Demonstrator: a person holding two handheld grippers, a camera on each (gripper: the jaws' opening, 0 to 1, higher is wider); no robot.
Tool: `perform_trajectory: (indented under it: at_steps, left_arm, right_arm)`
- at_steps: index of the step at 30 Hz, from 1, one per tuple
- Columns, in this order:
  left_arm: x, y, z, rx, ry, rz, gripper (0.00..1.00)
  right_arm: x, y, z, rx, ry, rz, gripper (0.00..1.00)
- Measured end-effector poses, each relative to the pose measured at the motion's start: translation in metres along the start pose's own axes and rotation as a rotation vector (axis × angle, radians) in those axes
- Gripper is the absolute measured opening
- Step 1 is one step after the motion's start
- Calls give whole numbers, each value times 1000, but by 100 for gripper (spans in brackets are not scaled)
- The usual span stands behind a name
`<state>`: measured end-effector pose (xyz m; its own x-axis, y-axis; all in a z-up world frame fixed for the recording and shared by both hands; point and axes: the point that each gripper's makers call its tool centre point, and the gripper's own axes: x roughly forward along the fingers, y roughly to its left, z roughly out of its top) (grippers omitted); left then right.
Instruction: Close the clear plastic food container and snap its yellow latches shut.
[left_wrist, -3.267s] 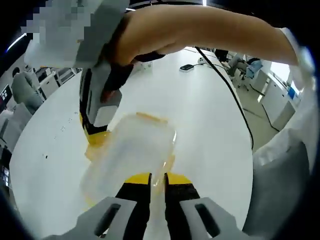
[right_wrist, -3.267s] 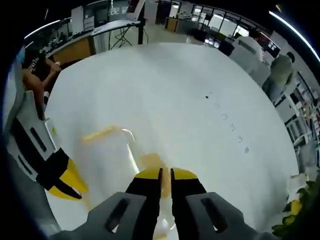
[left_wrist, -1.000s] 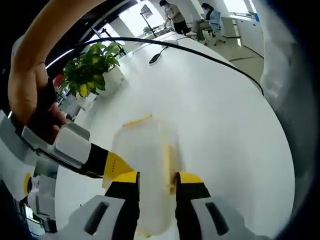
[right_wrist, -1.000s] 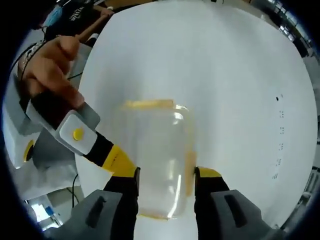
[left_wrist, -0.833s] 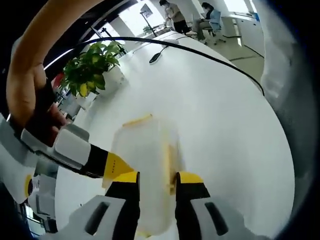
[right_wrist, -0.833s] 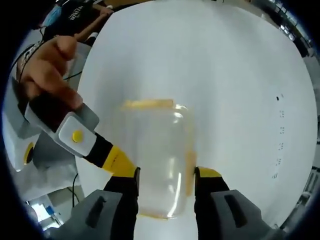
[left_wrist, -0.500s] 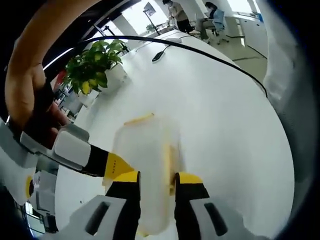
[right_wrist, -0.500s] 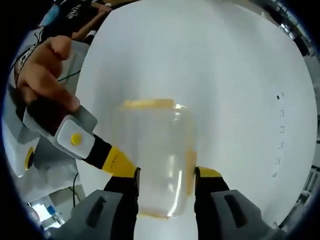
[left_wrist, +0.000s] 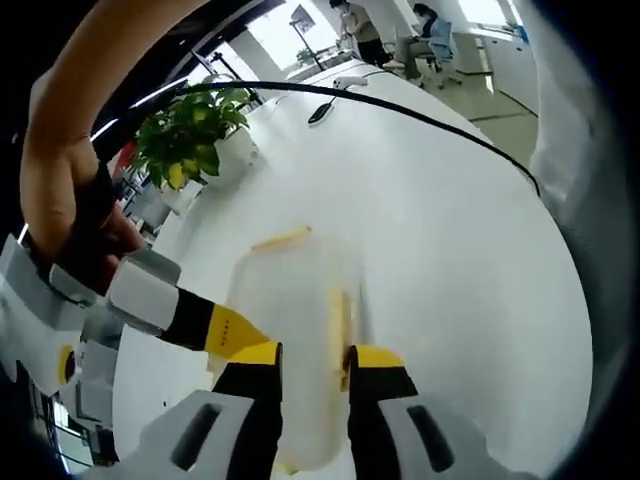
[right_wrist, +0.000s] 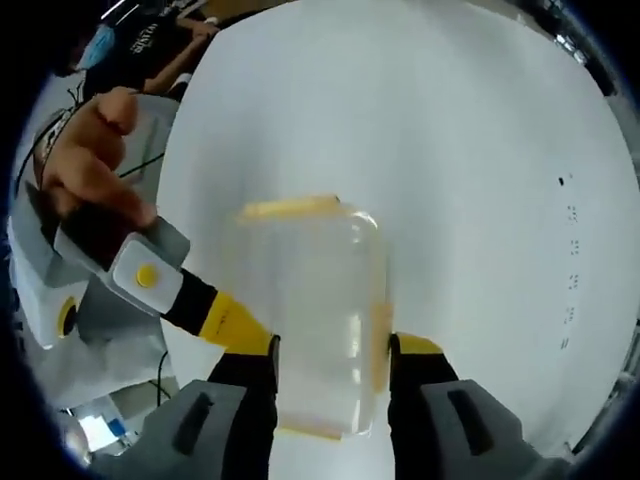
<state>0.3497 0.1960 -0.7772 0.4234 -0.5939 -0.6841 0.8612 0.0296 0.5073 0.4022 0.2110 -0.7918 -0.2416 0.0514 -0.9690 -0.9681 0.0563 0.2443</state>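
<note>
The clear plastic container (left_wrist: 295, 300) sits between the jaws of my left gripper (left_wrist: 313, 357), which pinch its narrow sides. A yellow latch (left_wrist: 280, 239) marks its far end and another (left_wrist: 340, 320) runs along its right side. My right gripper (left_wrist: 228, 332), held by a hand, reaches in from the left and meets the container beside my left jaw. In the right gripper view, my right gripper (right_wrist: 332, 345) spans the container (right_wrist: 310, 300) across its width, jaws against both sides. A latch (right_wrist: 290, 207) lies flat at the far end. My left gripper (right_wrist: 225, 320) touches the container's left edge.
The white table (left_wrist: 450, 250) spreads under and beyond the container, and its bare top (right_wrist: 450, 150) fills the far side. A potted plant (left_wrist: 190, 135) stands at the back left. A black cable (left_wrist: 430, 118) crosses the far table, near a small dark device (left_wrist: 322, 110).
Earlier, both grippers had their jaws nearly together at the container's edges. Now each has the container between its jaws. Over the last second only the views shifted slightly.
</note>
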Motion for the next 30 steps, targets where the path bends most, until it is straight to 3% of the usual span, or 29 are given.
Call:
perform_trajectory:
  at_steps: [6, 13, 18, 24, 30]
  left_arm:
    - [0, -2, 3, 7, -5, 2, 18]
    - [-1, -4, 4, 8, -6, 9, 18]
    - [-1, -6, 5, 9, -7, 14, 19]
    - [-3, -3, 5, -9, -24, 3, 19]
    - [-3, -5, 7, 23, -25, 22, 20]
  right_arm:
    - [5, 1, -3, 3, 47, 89, 36]
    - [9, 5, -2, 3, -12, 92, 37]
    - [6, 5, 1, -4, -53, 69, 38]
    - [-3, 7, 1, 4, -175, -3, 39]
    - [-11, 9, 4, -50, -261, -123, 39]
